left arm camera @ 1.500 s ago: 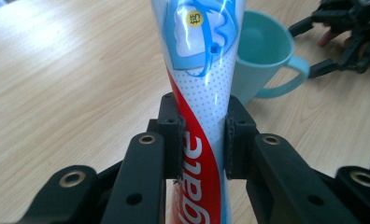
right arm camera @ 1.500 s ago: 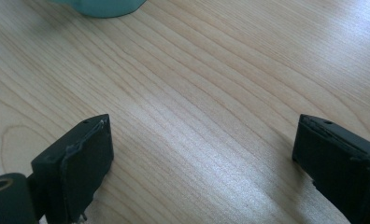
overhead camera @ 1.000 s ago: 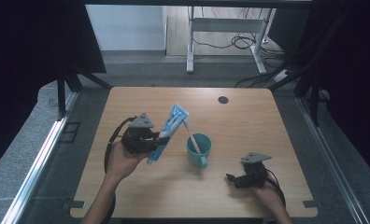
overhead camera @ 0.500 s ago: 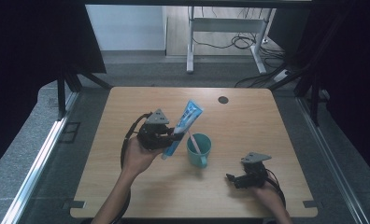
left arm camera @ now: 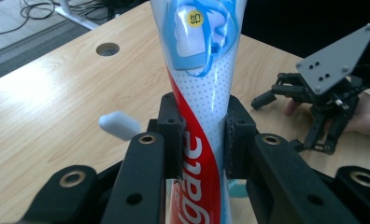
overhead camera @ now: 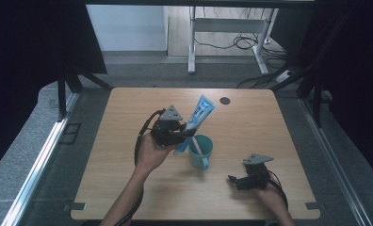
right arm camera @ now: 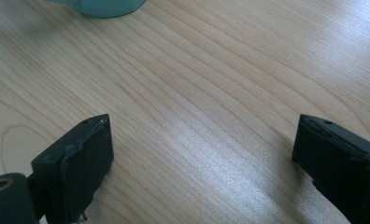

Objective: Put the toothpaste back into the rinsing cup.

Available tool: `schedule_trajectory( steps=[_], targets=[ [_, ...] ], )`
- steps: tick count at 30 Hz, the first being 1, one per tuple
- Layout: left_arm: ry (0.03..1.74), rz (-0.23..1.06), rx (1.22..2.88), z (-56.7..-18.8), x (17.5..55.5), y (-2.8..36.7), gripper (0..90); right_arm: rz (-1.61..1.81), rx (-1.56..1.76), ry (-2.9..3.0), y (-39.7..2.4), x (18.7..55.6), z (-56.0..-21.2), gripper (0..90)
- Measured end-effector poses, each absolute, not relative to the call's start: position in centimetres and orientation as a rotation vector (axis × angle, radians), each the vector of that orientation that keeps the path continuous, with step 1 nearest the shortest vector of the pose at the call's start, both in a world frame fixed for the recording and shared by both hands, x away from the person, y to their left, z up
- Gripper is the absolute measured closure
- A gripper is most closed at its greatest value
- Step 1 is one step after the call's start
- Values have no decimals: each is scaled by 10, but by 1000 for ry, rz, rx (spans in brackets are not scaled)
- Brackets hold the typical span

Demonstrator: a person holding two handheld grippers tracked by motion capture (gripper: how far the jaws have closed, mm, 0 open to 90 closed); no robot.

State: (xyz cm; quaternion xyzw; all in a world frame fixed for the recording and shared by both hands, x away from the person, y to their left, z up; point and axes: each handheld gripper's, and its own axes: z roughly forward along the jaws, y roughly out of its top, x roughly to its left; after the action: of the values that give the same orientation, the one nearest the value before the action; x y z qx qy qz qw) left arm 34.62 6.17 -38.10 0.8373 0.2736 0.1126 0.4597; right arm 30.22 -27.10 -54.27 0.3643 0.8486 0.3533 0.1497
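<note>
While left tool [overhead camera: 183, 135] grips toothpaste tube [overhead camera: 197, 118], cap hidden, right tool [overhead camera: 239, 181] wide.

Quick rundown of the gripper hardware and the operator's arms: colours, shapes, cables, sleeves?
Both units are black. The left gripper and right gripper each carry a grey three-cornered plate with small holes on top and trail a black cable. Each has two blocky black jaws with flat dark pads and brass-coloured pivot eyelets. Forearms are bare, with no sleeves or gloves visible.

Left gripper [overhead camera: 187, 134] raised, jaws clamped, forearm angled inward. Right gripper [overhead camera: 232, 180] resting low, jaws spread wide.
</note>
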Motion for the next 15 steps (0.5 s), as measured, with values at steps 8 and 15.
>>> schedule_trajectory(
  steps=[8,15],
  targets=[
    [680,265,2035,-384,355,50,731,1016,1047,2436,-271,302,-543,51],
    [678,274,2021,-385,361,36,731,1017,1045,2435,-271,302,-543,51]
  ],
)
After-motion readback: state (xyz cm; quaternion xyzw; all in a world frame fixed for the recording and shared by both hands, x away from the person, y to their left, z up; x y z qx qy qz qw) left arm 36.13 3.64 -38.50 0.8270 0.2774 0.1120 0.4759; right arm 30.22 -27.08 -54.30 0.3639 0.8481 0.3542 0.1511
